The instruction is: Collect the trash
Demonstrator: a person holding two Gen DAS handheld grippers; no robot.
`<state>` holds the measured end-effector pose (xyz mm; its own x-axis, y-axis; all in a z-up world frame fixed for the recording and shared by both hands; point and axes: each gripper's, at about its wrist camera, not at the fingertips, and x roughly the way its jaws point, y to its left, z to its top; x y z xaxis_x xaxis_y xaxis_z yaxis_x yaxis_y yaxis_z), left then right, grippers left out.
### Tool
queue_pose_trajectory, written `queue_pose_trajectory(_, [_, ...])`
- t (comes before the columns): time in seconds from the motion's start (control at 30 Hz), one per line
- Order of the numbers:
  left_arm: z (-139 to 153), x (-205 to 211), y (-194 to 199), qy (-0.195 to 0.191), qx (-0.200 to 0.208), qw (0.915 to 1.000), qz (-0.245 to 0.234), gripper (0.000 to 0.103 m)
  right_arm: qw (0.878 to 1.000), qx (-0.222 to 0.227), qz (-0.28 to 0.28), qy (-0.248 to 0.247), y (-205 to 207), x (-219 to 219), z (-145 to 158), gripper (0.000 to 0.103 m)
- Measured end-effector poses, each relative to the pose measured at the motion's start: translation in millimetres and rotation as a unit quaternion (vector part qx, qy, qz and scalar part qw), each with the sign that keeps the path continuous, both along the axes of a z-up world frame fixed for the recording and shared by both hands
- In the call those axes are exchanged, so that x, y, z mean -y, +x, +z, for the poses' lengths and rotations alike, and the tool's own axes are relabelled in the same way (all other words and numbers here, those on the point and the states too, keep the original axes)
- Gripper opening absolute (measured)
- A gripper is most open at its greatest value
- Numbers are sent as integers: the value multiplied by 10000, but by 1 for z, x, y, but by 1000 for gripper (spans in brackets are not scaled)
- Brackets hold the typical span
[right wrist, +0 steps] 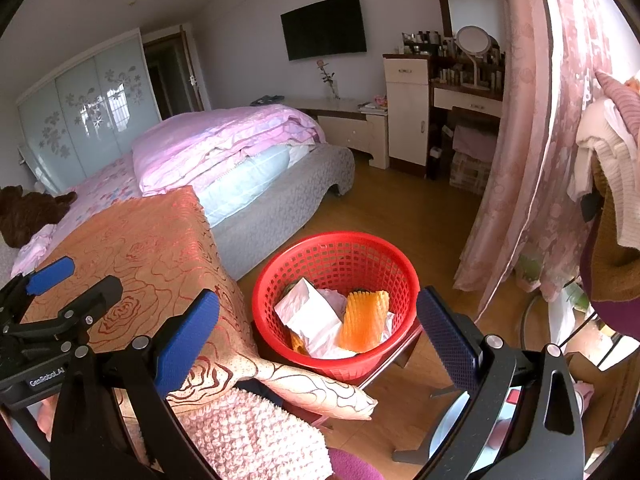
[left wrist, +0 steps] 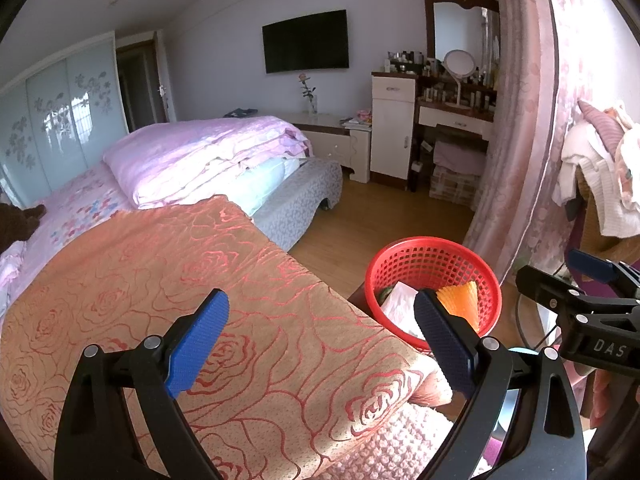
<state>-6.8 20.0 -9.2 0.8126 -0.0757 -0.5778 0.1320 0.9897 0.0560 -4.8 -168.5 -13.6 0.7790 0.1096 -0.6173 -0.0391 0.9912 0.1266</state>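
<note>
Both tongs, left point(left wrist: 322, 334) and right point(right wrist: 318, 330), spread apart and empty; light crumpled white paper point(right wrist: 310, 314) and soft orange foam netting point(right wrist: 362, 320) inside red basket point(right wrist: 280, 344), best pinched gently at loose edges.

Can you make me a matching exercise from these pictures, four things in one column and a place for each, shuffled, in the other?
Things:
1. orange foam net
2. television
3. round mirror
4. folded pink quilt

Places:
A. on the bed
B. on the dressing table
C. inside the red basket
D. mounted on the wall

Pairs: 1-C, 2-D, 3-B, 4-A
</note>
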Motion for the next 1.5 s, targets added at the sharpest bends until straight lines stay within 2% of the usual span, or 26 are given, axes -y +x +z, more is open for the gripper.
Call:
queue_pose_trajectory(1.1, [-6, 4, -6, 1, 24, 10000, -70, 92, 10000, -14, -4, 0, 1, 2, 0, 96])
queue_pose_trajectory(1.5, [-4, 1, -7, 96, 64, 9999, 118, 92, 10000, -23, -2, -8, 0, 2, -1, 96])
